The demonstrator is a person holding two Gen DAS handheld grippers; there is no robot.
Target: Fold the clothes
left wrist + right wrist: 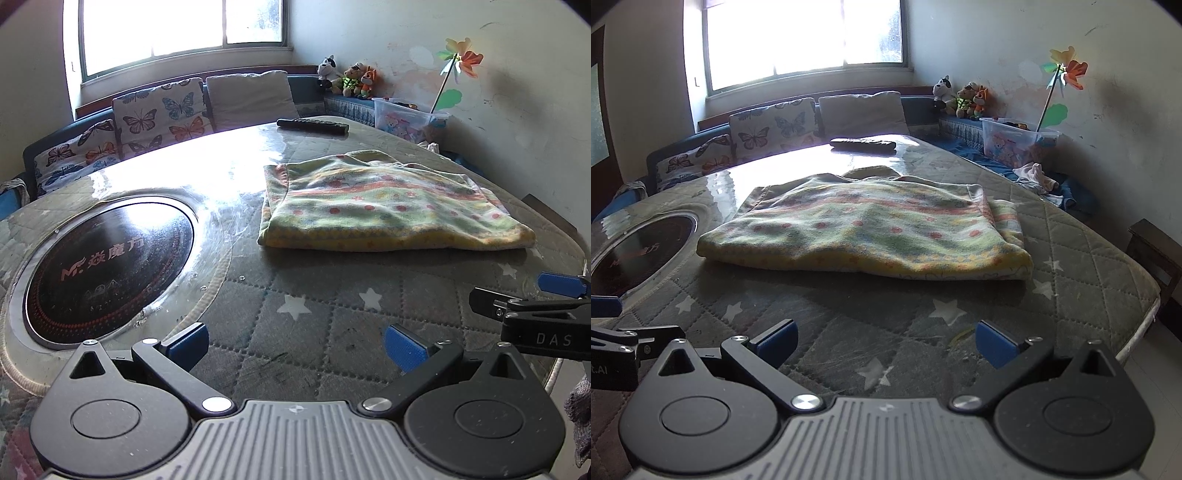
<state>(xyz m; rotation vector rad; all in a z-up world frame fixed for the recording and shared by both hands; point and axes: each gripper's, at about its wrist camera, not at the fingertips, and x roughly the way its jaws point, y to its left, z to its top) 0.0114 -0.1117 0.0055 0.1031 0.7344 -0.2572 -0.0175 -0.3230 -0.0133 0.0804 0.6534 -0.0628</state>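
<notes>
A folded green, yellow and pink patterned garment [388, 206] lies flat on the quilted table top, ahead and to the right in the left wrist view; it fills the middle of the right wrist view [864, 232]. My left gripper [295, 347] is open and empty, hovering over the table short of the garment. My right gripper [884, 345] is open and empty, also short of the garment's near edge. Part of the right gripper shows at the right edge of the left wrist view [532, 306].
A round black induction hob [107, 269] is set into the table at the left. A black remote [312, 126] lies at the far side. A sofa with butterfly cushions [159, 114], plush toys [347, 79] and a plastic bin [406, 118] stand behind. The table edge [1137, 328] is at the right.
</notes>
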